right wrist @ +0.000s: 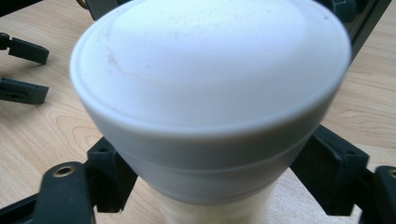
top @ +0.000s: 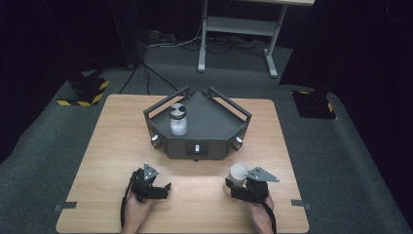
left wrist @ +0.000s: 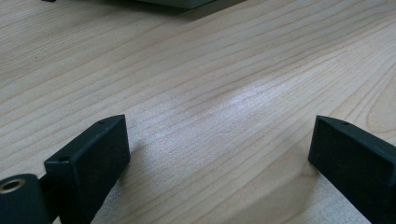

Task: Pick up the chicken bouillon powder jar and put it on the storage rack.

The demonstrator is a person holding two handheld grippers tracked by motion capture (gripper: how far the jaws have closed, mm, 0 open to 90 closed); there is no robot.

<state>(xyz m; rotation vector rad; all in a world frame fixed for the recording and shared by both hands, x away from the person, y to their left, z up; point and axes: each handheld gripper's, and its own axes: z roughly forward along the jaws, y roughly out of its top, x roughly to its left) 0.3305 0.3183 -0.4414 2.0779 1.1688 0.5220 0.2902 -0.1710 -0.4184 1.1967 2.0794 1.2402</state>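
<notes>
A white lidded tub (top: pixel 238 173) stands on the wooden table in front of the dark tray, at the near right. My right gripper (top: pixel 234 188) comes at it from the near side, and in the right gripper view both black jaws press against the sides of the white tub (right wrist: pixel 210 93) below its lid. My left gripper (top: pixel 164 188) rests at the near left, jaws wide apart. In the left gripper view, bare wood lies between the jaws of my left gripper (left wrist: pixel 219 140). A clear jar with a grey lid (top: pixel 178 119) stands upright on the tray.
The dark grey angular tray (top: pixel 214 126) with railed sides and front knobs sits mid-table. The table's near edge (top: pixel 185 230) runs just behind my hands. A white desk frame (top: pixel 238 29) and two striped floor bases (top: pixel 85 92) lie beyond the table.
</notes>
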